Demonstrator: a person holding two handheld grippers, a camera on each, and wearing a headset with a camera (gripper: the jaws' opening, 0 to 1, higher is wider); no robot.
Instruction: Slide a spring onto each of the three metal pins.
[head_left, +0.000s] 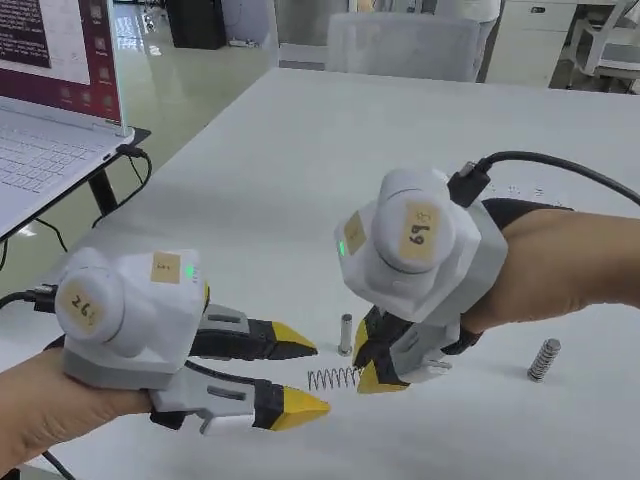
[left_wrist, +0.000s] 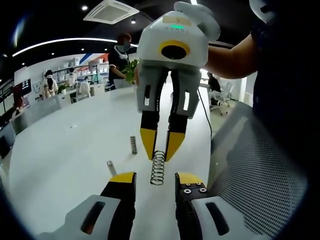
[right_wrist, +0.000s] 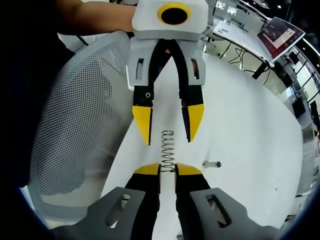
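The left gripper (head_left: 305, 375), at seven o'clock in the head view, points toward three with jaws apart; the right gripper (head_left: 368, 365) faces it, pinching a spring (head_left: 333, 378).

thin spring (head_left: 333, 378) near upright pin (head_left: 346, 335)

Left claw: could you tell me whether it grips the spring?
No, the left claw is open, its jaws wide of the spring.

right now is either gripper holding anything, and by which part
The right gripper pinches the thin silver wire coil spring by one end, jaws shut on it. The left gripper is open, holding nothing.
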